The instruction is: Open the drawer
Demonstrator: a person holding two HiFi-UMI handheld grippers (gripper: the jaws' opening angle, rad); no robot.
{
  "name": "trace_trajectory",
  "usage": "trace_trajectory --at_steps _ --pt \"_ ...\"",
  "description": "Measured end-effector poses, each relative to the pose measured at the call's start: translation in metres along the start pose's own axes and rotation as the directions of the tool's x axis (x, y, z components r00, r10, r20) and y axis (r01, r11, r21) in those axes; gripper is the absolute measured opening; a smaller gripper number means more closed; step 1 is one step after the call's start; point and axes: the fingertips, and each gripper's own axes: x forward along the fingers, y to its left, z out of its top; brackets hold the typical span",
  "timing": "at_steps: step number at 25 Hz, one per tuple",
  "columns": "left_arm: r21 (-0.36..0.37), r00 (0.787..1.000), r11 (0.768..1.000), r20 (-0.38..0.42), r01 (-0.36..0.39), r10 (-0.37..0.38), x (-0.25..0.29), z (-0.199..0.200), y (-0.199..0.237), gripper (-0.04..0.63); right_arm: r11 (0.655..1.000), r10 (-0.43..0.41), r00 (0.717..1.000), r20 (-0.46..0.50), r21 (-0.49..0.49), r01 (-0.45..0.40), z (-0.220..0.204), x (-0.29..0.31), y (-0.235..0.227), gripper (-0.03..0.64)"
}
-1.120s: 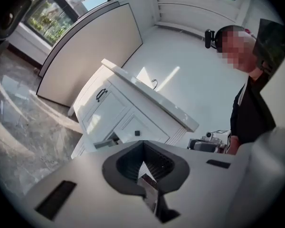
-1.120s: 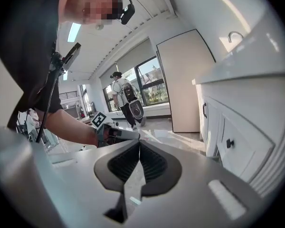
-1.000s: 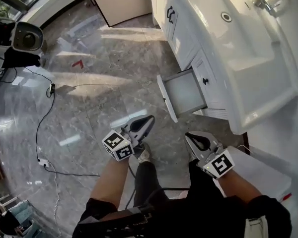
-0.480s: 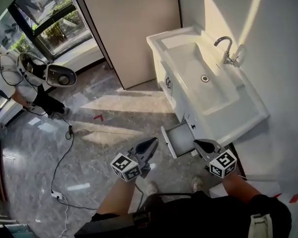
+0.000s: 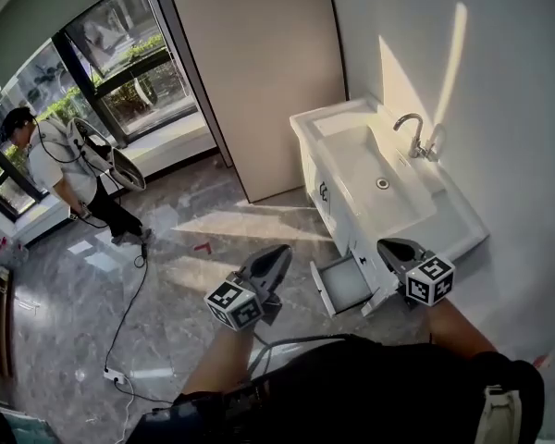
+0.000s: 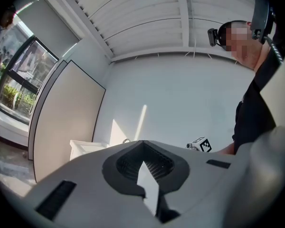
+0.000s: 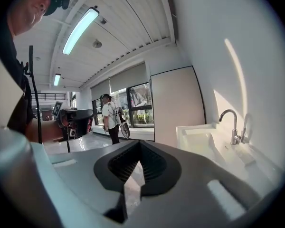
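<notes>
grey marble floor lies below. white sink worktop sits just beyond the right hand-held gripper; the drawer stands pulled out between it and the left hand-held gripper, white inside. both pairs of jaws are pressed together.

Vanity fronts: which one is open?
The low drawer at the vanity's near end. It is pulled out over the floor, while the front with the black handle farther along sits flush.
</notes>
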Motion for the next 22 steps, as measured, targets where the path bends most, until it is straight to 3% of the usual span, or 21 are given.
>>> trace_trajectory --at_steps 10,17,22 --pt "0.048 0.995 0.996 0.077 -0.069 0.065 -0.023 0.051 -0.01 0.0 0.999 -0.032 0.998 0.052 0.017 0.031 0.072 -0.051 -0.012 -0.002" --pt "0.026 0.993 0.997 0.088 -0.078 0.076 -0.024 0.053 -0.016 0.0 0.999 -0.033 0.993 0.109 0.036 0.029 0.09 -0.06 -0.02 -0.002" --pt "0.007 0.995 0.998 0.078 -0.055 0.054 -0.015 0.045 -0.023 0.0 0.999 -0.033 0.995 0.096 0.026 0.031 0.083 -0.056 -0.026 -0.002"
